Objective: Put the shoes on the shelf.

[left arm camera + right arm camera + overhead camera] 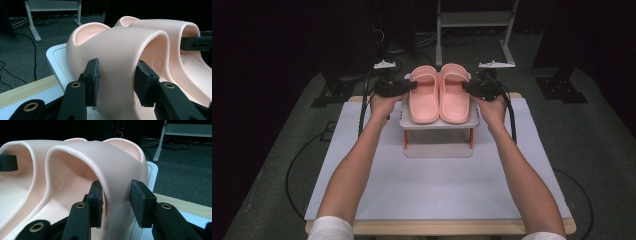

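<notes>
Left tool (116,82) apparently pinching left slipper (424,95) strap, right tool (116,203) likewise on right slipper (455,93), white stand (439,124) edges close.

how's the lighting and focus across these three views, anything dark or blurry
High view: white table evenly lit, surroundings near black. Left gripper view: left slipper strap sharp, floor behind soft and dim. Right gripper view: right slipper well lit, background dark, right gripper pads slightly soft.

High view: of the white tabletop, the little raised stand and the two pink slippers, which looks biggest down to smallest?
1. White tabletop, by far the largest.
2. Raised stand, wider than both slippers together.
3. Left slipper and right slipper: a matching pair that looks alike in size, so I cannot rank them.
</notes>
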Demonstrator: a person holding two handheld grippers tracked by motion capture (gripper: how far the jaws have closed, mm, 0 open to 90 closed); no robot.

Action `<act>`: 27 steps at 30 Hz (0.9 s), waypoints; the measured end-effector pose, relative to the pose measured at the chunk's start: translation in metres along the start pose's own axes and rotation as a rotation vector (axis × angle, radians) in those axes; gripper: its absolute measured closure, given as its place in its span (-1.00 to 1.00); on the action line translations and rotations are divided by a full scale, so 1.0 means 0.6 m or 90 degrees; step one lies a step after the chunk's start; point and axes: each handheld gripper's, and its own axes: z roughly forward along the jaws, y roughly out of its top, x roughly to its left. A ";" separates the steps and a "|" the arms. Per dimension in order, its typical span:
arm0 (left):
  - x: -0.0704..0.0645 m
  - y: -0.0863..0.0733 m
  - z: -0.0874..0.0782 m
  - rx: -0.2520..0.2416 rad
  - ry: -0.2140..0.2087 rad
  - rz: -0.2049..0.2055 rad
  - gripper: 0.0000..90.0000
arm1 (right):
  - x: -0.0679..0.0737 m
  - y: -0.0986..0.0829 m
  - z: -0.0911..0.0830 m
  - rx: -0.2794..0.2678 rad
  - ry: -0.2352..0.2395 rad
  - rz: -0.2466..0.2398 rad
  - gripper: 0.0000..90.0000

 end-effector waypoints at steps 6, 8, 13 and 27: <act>0.002 0.000 0.002 -0.003 0.000 -0.002 0.30 | 0.003 0.003 0.002 0.003 -0.011 -0.007 0.38; 0.003 0.000 0.002 -0.003 0.000 -0.001 0.30 | 0.004 0.004 0.003 0.003 -0.013 -0.007 0.38; 0.003 0.000 0.003 -0.005 -0.001 -0.001 0.30 | 0.004 0.006 0.005 0.001 -0.017 -0.004 0.38; 0.010 0.000 0.006 -0.009 -0.001 -0.006 0.29 | 0.003 0.012 0.014 0.001 -0.021 -0.006 0.38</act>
